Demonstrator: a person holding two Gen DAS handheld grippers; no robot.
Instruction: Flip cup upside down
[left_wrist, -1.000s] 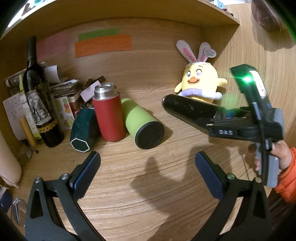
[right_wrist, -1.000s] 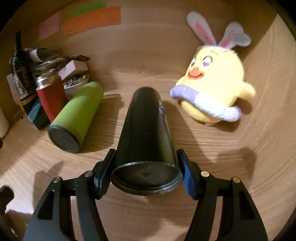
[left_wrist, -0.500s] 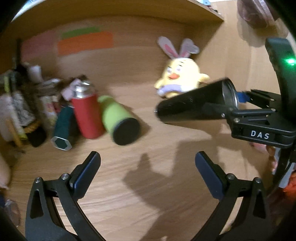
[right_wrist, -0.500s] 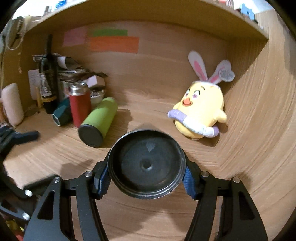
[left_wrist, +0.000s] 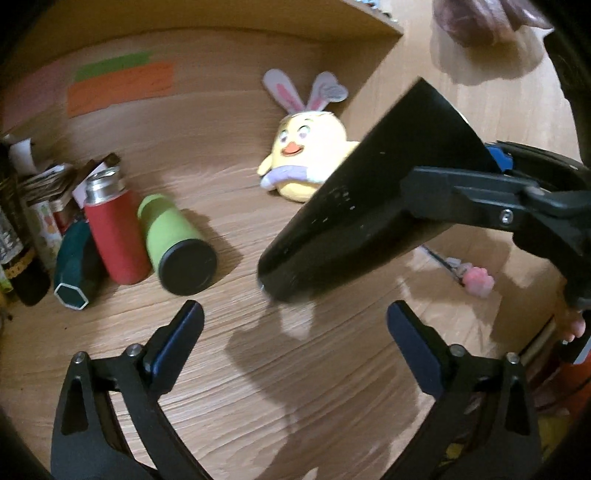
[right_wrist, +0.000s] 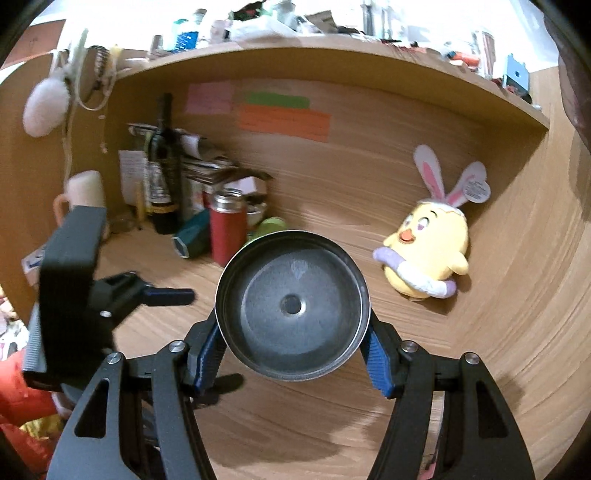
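Observation:
My right gripper is shut on a tall black cup. The cup's round end with a small centre dimple faces the right wrist camera. In the left wrist view the black cup is held tilted above the wooden desk, its lower end pointing down and left, with the right gripper's arm across it. My left gripper is open and empty, low over the desk just in front of the cup's lower end.
A yellow chick plush sits at the back right corner. A green tumbler on its side, an upright red flask, a dark teal box and a wine bottle crowd the back left. A pink item lies right.
My right gripper has tilted the black cup so its far end points down toward the desk. The cup is now much closer to my left gripper, which has shifted its view rightward.

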